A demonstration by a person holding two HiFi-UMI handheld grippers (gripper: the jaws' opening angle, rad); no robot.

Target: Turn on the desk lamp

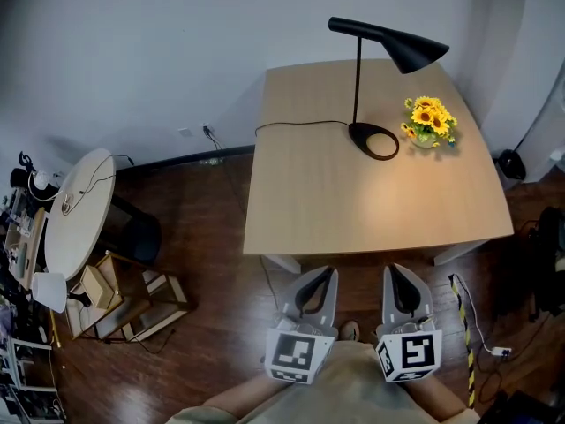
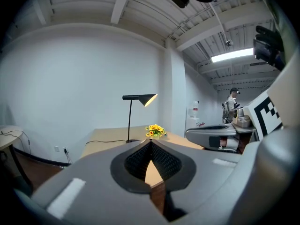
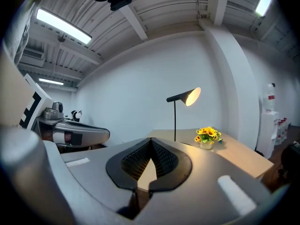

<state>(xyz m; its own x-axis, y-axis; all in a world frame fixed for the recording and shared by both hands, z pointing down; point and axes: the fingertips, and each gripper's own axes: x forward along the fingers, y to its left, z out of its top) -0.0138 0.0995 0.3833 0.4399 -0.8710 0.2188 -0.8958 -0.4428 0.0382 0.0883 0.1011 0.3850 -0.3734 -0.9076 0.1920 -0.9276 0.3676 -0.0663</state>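
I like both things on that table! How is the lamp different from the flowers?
The desk lamp is black, tall and thin; the sunflowers are yellow, short and bushy. The desk lamp glows; the sunflowers do not. Both stand on the wooden table, close together.

Head view looks down; both gripper views face the lamp (image 1: 402,49).

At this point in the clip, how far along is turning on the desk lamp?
Done: the desk lamp glows inside its shade, throwing warm light on the table near the sunflowers. In hand: nothing; the left gripper and right gripper are shut, empty, short of the table. Left: nothing apparent.
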